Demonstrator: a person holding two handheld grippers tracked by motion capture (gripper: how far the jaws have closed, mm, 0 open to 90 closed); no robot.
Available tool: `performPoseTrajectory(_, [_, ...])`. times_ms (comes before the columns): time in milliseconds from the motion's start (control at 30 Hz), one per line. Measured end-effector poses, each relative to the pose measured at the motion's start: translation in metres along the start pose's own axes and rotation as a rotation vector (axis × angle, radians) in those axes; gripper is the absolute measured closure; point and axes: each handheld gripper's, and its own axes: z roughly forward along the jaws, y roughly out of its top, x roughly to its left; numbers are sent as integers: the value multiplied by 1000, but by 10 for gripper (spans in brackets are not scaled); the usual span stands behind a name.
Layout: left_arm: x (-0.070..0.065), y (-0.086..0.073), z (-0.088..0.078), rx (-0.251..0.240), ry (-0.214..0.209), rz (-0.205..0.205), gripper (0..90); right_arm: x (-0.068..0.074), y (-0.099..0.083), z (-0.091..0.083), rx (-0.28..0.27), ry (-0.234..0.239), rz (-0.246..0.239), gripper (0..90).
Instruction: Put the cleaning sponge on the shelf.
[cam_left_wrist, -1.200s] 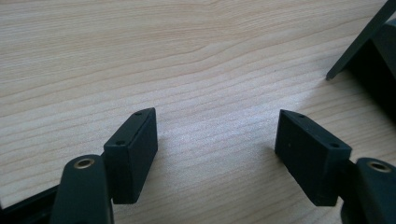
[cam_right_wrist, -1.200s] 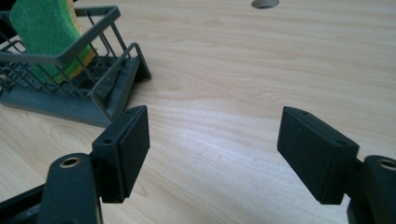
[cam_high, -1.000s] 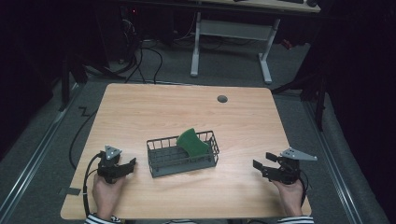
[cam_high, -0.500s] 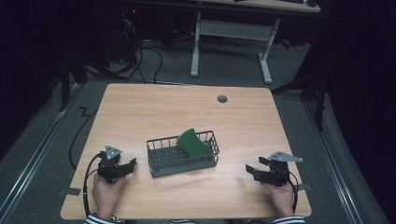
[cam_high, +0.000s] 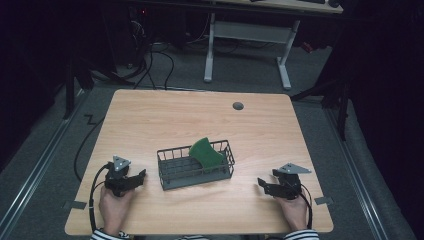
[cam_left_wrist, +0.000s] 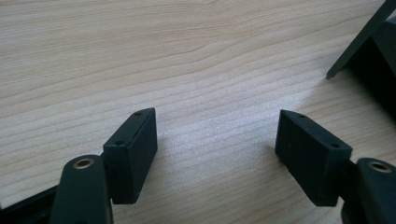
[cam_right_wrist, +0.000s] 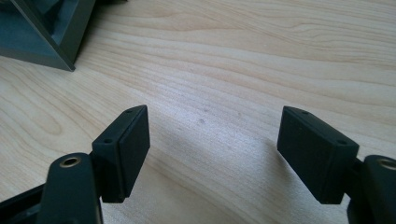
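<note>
Green sponge (cam_high: 206, 153) leans in wire basket (cam_high: 170, 181) mid-bench (cam_high: 165, 115), both tongs, left (cam_high: 137, 178) and right (cam_high: 263, 185), open and empty either side; careless reach likely shoves basket instead.

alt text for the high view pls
A wire basket holding a tilted green piece sits mid-table. A person's hands rest open grippers on the wood either side: left gripper, right gripper.
</note>
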Motion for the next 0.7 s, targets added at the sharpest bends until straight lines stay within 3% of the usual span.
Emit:
performPoseTrajectory(300, [0, 0, 0, 0, 0, 0, 301, 10, 1, 6, 32, -38, -68, 239])
performPoseTrajectory(700, [1, 0, 0, -3, -4, -10, 310, 13, 0, 5, 35, -59, -56, 226])
